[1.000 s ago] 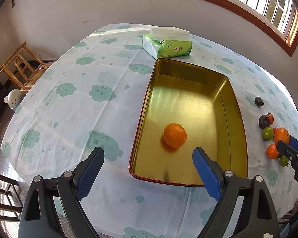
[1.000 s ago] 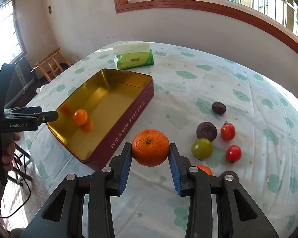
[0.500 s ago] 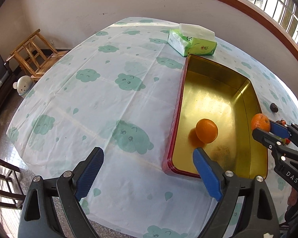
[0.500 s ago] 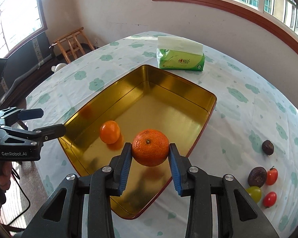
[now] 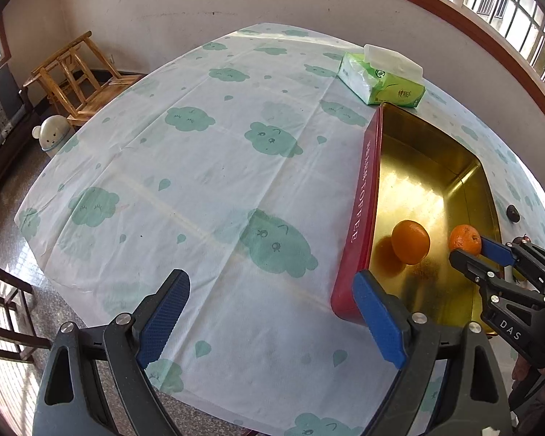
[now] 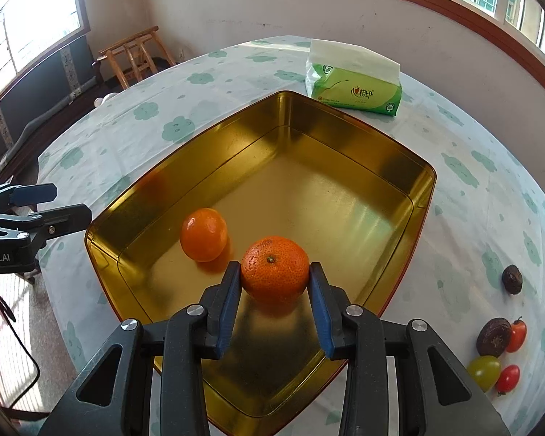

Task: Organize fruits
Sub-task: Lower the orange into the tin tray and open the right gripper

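Note:
My right gripper is shut on an orange mandarin and holds it over the near part of the gold tin. It also shows in the left wrist view with the mandarin. A second mandarin lies on the tin's floor, also in the left wrist view. My left gripper is open and empty, over the tablecloth just left of the tin's red wall. Loose fruits lie right of the tin: two dark ones, a green one, two red tomatoes.
A green tissue pack stands behind the tin, also in the left wrist view. The round table has a cloud-print cloth. A wooden chair and a small white bin stand beyond the table's left edge.
My right gripper has carried the mandarin from beside the loose fruits to over the tin and lowered it. My left gripper has swung left, away from the tin.

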`<state>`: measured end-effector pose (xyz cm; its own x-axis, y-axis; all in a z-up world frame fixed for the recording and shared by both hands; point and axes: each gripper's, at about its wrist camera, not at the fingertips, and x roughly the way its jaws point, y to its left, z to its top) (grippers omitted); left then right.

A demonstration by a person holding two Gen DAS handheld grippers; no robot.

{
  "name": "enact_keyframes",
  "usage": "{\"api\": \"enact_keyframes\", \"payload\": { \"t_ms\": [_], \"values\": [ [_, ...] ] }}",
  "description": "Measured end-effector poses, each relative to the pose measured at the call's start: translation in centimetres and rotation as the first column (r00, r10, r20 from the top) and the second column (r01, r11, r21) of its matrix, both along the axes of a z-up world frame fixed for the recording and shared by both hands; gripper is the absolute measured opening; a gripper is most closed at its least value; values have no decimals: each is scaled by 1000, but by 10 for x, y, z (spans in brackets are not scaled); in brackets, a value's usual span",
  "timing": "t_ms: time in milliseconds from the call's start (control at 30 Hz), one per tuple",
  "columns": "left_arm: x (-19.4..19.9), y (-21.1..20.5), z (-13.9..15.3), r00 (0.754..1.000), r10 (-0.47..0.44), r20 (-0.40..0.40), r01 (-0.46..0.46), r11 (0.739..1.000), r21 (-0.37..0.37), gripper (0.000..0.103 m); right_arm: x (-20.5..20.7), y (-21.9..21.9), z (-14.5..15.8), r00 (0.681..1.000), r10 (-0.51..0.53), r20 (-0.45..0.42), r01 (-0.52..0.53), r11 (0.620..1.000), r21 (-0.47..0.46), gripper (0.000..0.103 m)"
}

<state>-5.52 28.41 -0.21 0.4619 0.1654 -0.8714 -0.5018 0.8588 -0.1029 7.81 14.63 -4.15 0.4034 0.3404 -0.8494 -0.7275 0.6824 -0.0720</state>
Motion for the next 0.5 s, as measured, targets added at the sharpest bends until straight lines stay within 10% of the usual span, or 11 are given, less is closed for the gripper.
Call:
{"api": "enact_keyframes", "payload": {
  "t_ms": [500],
  "values": [
    [-5,5,1,1000,28,4,-27,1000,-7,89,-3,11,-17,1000,20,-16,-21,999,-46,39]
  ]
}}
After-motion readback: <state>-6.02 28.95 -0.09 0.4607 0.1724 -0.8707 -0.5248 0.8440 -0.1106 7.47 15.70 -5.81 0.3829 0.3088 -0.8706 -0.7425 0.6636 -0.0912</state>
